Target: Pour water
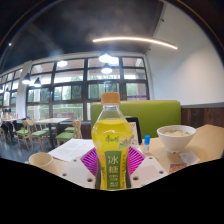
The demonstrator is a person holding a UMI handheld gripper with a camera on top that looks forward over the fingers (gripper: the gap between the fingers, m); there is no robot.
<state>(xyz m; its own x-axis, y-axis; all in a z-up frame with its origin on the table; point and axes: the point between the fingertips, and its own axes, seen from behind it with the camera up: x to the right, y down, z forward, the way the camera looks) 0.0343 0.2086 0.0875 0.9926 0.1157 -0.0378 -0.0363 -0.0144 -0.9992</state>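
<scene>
Both pads (95,160) of my jaws pinch the yellow-labelled bottle (112,140) upright above the tabletop (205,145), a white bowl (176,137) off right, a small cup (41,160) left.

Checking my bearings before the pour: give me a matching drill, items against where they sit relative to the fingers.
Items:
1. bottle
2. white bowl
3. paper cup
4. blue cap

Places:
A. beyond the fingers, to the left
B. between the fingers of the gripper
C. beyond the fingers, far right
D. just right of the bottle, on the table

Pairs: 1-B, 2-C, 3-A, 4-D
</scene>
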